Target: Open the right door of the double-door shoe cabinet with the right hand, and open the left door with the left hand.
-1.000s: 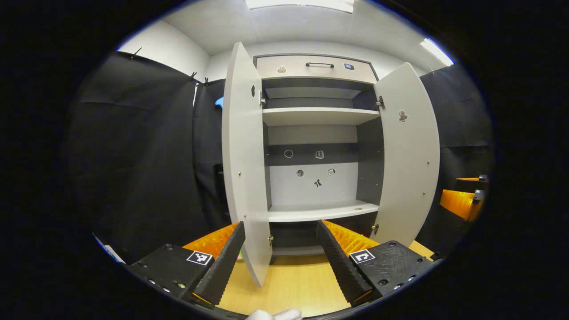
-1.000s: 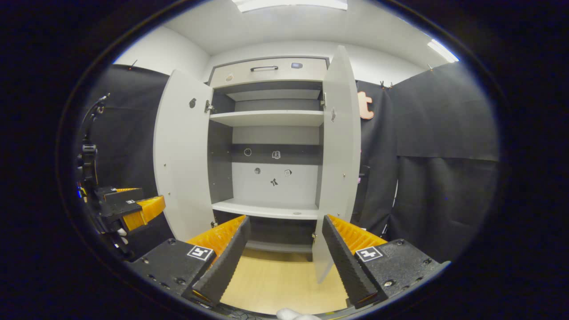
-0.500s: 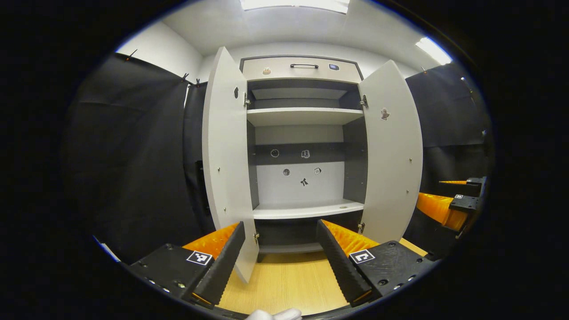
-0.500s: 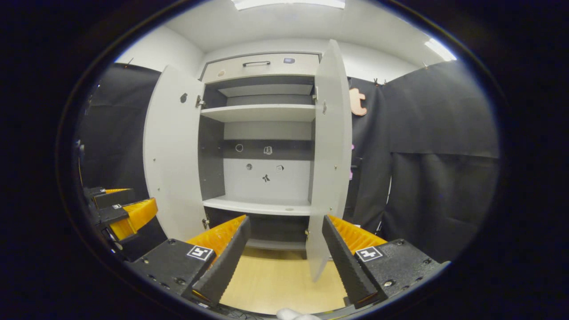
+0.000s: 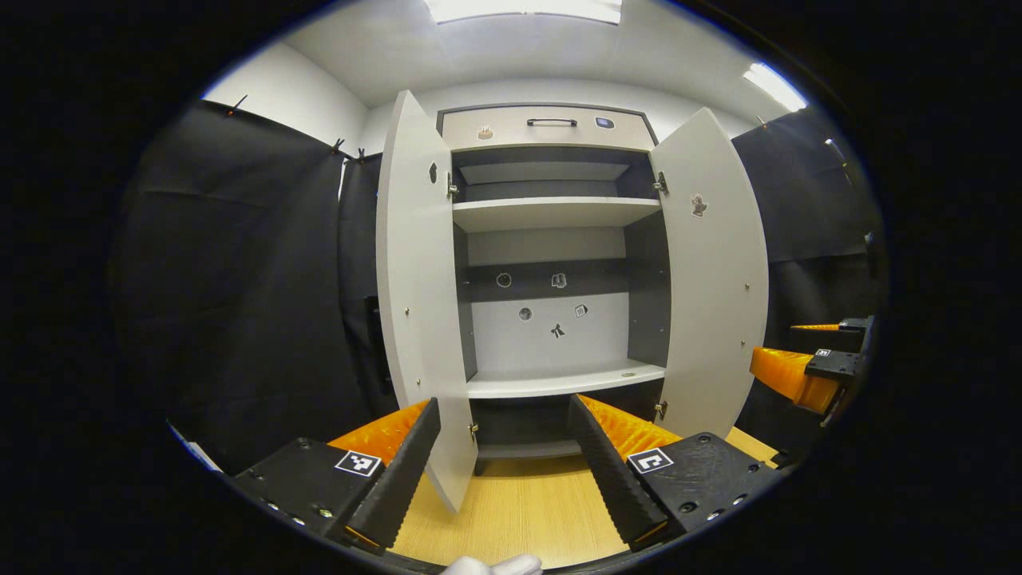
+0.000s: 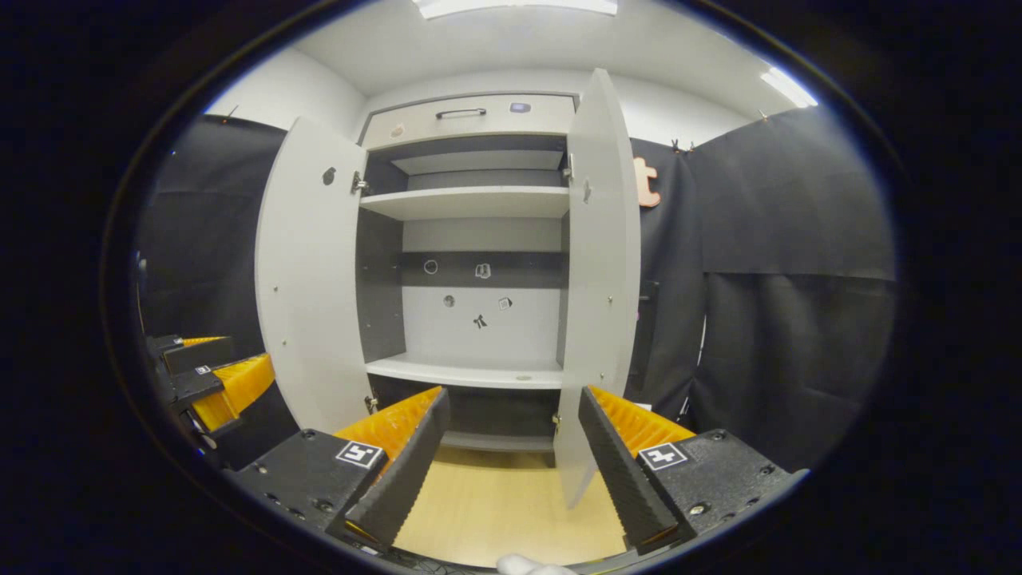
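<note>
Nearest, the left gripper (image 5: 503, 447) and right gripper (image 6: 511, 447) were held spread, empty. Beyond, the cabinet (image 5: 551, 239) stood with left door (image 5: 419, 303) and right door (image 6: 599, 263) swung open. Each gripper was seen by the other's camera, farther off.

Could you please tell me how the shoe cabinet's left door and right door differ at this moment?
In the left gripper view the flat pale grey left door shows almost edge-on, while the flat pale grey right door turns its broad inner face to the camera. The left door carries a small dark sticker near its top; the right door's sticker is lighter and brownish. Both stand swung open, off the dark-walled cabinet, with neither gripper touching them.
</note>
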### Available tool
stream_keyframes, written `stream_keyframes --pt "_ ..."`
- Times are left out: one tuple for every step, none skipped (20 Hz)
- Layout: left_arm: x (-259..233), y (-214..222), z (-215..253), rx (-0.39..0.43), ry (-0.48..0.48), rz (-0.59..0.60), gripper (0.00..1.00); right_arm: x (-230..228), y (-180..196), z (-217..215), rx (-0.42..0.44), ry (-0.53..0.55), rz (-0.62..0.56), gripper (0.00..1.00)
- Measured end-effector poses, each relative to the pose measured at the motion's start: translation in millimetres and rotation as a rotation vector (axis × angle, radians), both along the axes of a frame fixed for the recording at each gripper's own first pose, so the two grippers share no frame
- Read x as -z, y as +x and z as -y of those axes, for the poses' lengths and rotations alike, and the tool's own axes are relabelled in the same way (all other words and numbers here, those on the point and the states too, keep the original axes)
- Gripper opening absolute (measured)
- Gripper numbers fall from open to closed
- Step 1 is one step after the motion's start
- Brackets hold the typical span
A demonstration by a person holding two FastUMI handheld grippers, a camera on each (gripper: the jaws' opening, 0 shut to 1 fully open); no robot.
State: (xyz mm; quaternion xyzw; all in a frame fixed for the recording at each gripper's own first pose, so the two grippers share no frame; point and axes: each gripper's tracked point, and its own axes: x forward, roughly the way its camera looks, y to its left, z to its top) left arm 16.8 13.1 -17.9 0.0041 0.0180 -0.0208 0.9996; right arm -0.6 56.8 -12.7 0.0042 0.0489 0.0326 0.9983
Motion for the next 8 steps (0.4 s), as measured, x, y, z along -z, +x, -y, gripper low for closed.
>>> stream_keyframes --pt "0.1 0.7 -0.7 -0.003 -0.001 -0.002 0.96 0.0 1.3 -1.3 -0.002 -0.001 0.0 1.0" --pt "-0.4 1.3 -1.2 -0.003 -0.004 -0.001 0.96 -0.1 1.6 -2.1 -0.002 0.001 0.001 1.0" --pt "0.6 1.2 -0.8 0.0 -0.006 -0.006 0.96 -1.1 1.3 -2.9 -0.003 0.003 0.002 1.0" --pt "0.8 0.6 -1.2 0.0 -0.007 -0.007 0.96 -0.7 2.5 -3.6 -0.003 0.003 0.003 1.0" --pt "1.1 1.0 -0.9 0.004 -0.008 -0.007 1.0 -1.1 3.1 -4.2 -0.002 0.004 0.005 1.0" --pt "1.4 1.7 -1.7 0.002 -0.007 -0.009 1.0 -1.2 3.8 -3.9 0.0 0.003 0.004 1.0" --pt "1.6 1.3 -2.3 0.003 -0.008 -0.01 0.96 -1.7 4.0 -4.3 0.0 0.005 0.005 1.0" --pt "0.9 0.8 -1.4 0.005 -0.011 -0.012 0.96 -1.6 3.4 -5.7 -0.001 0.005 0.005 1.0"
